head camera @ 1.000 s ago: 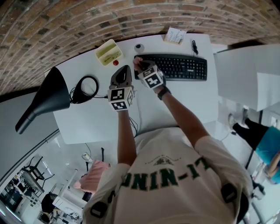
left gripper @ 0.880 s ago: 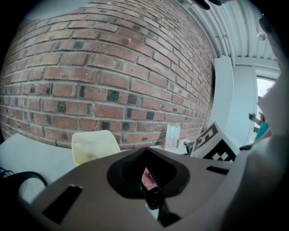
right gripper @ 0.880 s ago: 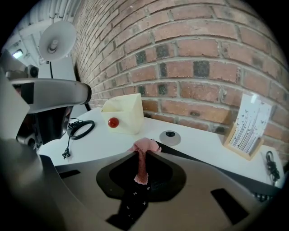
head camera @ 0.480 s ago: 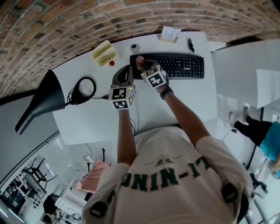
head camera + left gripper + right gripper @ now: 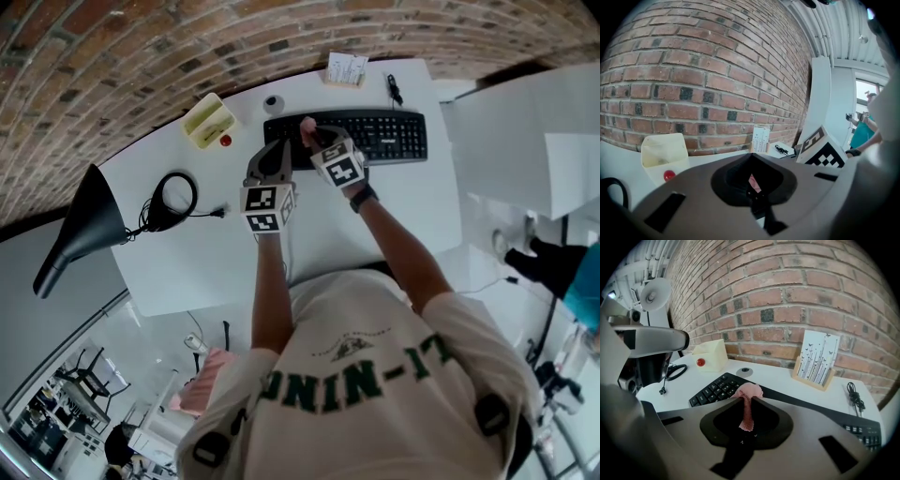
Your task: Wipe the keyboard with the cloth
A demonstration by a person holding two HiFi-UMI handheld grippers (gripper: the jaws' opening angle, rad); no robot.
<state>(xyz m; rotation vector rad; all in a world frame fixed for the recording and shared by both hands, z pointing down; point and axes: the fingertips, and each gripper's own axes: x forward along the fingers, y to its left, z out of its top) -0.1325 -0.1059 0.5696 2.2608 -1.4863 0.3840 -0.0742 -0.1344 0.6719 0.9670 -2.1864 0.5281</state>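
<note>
"Right gripper view first: what have the jaws got?"

"Your right gripper has its jaws pressed together on the pink cloth. A strip of it runs down between them and a crumpled tuft sticks out past the tips."

"And where is that against the keyboard?"

"The tuft sits over the left end of the black keyboard, which lies along the far side of the white table, near the brick wall. You cannot tell from either view whether the cloth actually touches the keys."

"What about the other hand?"

"Your left gripper is just beside the right one, on its left, above bare table in front of the keyboard's left end. Its jaws look closed too. A thin pink sliver shows in the slot, too small to say what it is."

"Anything else close by?"

"A cream tray with a red ball beside it lies left of the keyboard. A small round disc lies just behind the keyboard's left corner. A card stand stands behind the keyboard, and a coiled black cable lies well to your left."
</note>
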